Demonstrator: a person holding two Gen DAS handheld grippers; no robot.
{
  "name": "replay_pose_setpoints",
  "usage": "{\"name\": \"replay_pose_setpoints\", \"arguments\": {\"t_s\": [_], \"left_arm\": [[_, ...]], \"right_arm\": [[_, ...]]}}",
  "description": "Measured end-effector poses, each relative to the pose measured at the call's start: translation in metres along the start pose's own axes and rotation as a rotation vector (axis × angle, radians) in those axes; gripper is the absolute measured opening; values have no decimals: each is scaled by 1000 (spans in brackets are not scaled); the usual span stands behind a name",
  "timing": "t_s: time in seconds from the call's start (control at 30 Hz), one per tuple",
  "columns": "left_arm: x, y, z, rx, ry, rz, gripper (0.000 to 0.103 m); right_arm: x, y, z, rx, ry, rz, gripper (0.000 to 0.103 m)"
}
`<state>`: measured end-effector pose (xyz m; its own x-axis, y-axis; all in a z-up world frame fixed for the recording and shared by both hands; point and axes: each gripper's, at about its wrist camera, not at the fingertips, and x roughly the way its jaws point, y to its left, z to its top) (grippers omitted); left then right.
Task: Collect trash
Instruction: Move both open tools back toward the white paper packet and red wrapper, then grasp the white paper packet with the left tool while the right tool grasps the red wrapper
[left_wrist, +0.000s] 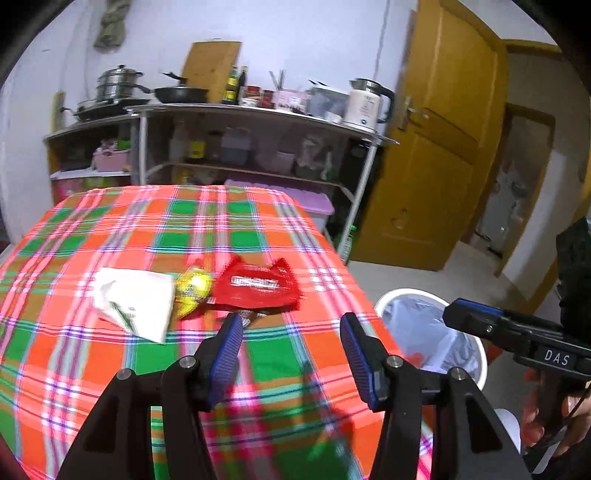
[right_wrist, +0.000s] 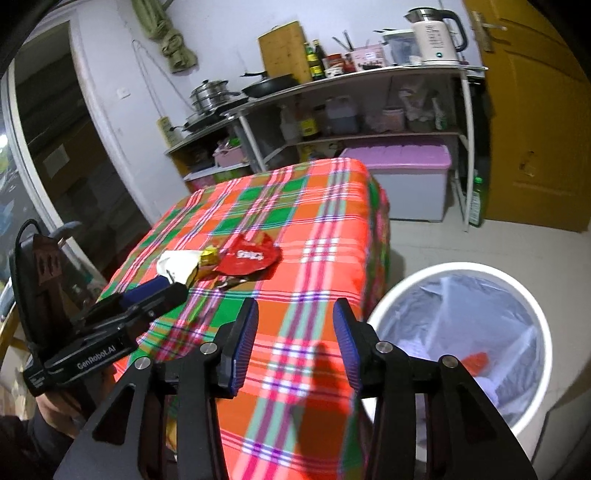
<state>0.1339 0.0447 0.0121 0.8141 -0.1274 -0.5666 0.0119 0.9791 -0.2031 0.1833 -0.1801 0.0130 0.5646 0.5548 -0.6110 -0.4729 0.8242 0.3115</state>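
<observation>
Crinkled foil made the red wrapper slippery, so the left gripper, spread and empty just short of it, risked skating it across the checked cloth or snagging that fabric. Beside the wrapper lay a yellow wrapper and soft white paper. The right gripper, also spread and empty, hung beside the round, film-lined bin, which stood off the wrapper's right.

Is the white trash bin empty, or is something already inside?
Not empty. The white trash bin has a clear bag liner, and an orange-red scrap lies inside on something pale. What that pale stuff is, I cannot tell.
</observation>
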Motion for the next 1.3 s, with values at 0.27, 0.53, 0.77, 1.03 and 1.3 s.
{"name": "replay_pose_setpoints", "arguments": {"t_s": [0.27, 0.53, 0.77, 1.03, 1.3], "left_arm": [[-5, 46, 8, -51, -30, 85, 54], [0, 86, 12, -93, -36, 157, 61], [17, 117, 16, -132, -10, 194, 62], [36, 138, 24, -166, 17, 194, 62], [55, 141, 24, -146, 60, 189, 62]], "right_arm": [[31, 19, 10, -50, 40, 23, 45], [67, 24, 22, -67, 80, 41, 45], [97, 26, 33, -94, 113, 49, 45], [131, 26, 43, -105, 157, 64, 45], [157, 26, 48, -115, 191, 66, 45]]}}
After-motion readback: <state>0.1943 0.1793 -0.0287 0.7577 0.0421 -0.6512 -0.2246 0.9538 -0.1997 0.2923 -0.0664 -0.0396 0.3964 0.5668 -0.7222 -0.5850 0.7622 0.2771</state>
